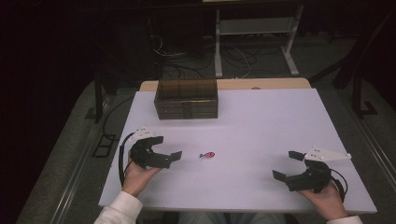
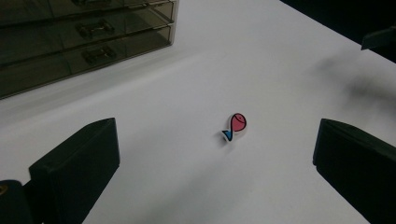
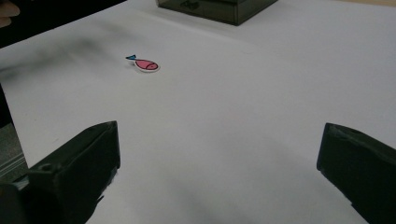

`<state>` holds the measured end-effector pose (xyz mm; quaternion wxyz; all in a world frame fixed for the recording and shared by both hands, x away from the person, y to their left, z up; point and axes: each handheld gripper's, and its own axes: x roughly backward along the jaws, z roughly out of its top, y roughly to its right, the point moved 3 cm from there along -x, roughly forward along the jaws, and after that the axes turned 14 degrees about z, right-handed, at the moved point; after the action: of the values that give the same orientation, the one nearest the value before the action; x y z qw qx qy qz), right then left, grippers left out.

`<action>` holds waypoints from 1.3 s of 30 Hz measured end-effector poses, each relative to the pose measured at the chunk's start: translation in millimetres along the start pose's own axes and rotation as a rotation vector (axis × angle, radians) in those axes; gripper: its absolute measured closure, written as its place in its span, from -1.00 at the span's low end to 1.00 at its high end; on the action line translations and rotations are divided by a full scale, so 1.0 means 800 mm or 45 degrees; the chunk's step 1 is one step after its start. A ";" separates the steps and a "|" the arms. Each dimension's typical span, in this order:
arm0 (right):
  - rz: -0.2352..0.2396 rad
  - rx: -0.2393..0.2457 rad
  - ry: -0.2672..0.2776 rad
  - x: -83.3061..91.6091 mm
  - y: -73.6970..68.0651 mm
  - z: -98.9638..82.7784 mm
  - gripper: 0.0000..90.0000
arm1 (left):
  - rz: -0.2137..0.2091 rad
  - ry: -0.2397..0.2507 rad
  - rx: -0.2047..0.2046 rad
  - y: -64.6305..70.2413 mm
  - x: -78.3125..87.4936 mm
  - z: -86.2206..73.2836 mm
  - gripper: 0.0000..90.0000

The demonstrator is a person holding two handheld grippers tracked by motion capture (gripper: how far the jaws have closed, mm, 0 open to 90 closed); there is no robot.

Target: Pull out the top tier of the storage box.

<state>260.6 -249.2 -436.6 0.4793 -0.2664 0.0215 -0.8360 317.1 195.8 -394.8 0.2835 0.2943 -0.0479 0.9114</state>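
White table top (image 1: 261,121), matte, takes up most of the high view. Smoked translucent drawer box (image 1: 187,99) sits at the far edge, a bit left of centre; my left gripper view shows three stacked drawers with small handles (image 2: 95,29), all shut as far as I can tell.

My left gripper (image 1: 173,157) is at the near left of the table, hand under it, jaws spread wide, nothing between them, pointing right toward the middle. My right gripper (image 1: 287,164) is at the near right, also hand-held, jaws wide apart and empty, pointing left.

Pink fish-shaped piece (image 1: 207,155) with a blue tail lies flat on the table between the two grippers, near to my left one, just beyond its jaw tips, well apart from my right. In the left gripper view the fish (image 2: 235,126) sits ahead, about centred in the gap. In the right gripper view it (image 3: 145,64) is farther off, up left, tail pointing left.
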 end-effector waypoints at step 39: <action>-0.002 0.008 -0.003 -0.001 0.000 0.000 -1.00 | 0.010 -0.033 0.215 -0.037 -0.024 0.041 -1.00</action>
<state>261.2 -248.8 -436.9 0.4797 -0.2658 0.0181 -0.8360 363.0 202.7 -381.2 0.2536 0.3288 0.0245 0.9094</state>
